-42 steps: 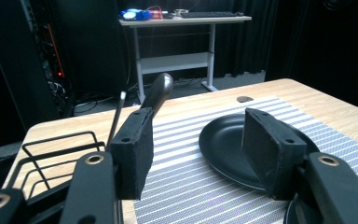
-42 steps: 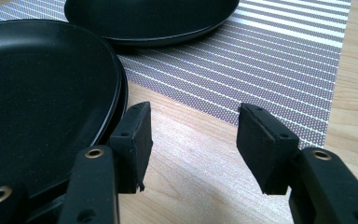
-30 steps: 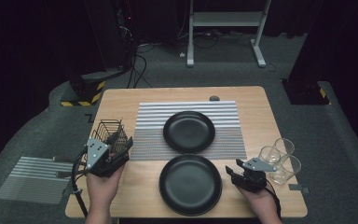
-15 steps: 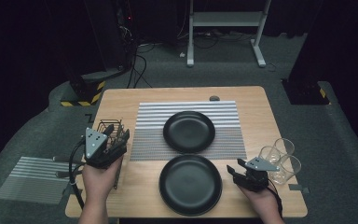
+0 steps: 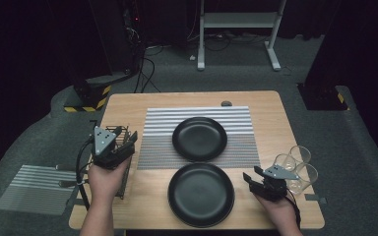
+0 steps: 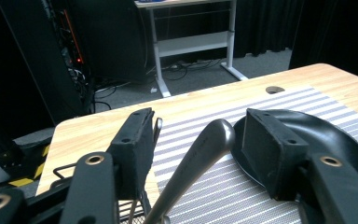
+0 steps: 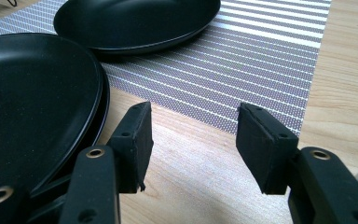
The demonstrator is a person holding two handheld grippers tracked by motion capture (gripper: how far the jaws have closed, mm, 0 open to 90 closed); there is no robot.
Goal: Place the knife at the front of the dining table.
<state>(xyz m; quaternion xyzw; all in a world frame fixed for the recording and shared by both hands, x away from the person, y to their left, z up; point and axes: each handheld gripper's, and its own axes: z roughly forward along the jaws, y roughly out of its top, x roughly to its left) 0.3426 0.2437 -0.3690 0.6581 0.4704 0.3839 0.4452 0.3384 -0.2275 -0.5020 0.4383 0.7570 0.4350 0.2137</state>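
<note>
The table [image 5: 128, 105] is pale matt wood with visible grain, the striped placemat [image 5: 197, 110] a ribbed woven fabric, both plates [image 5: 200, 139] smooth, softly glossy black, the utensil handle [image 6: 200, 156] brushed metal, the basket [image 6: 65, 170] thin wire, and the glasses [image 5: 300, 164] at 3 o'clock clear.

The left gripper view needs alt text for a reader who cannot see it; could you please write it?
A metal utensil handle rises between the open black fingers of the left gripper, touching neither. Behind them a black plate sits on a striped mat on a wooden table.
</note>
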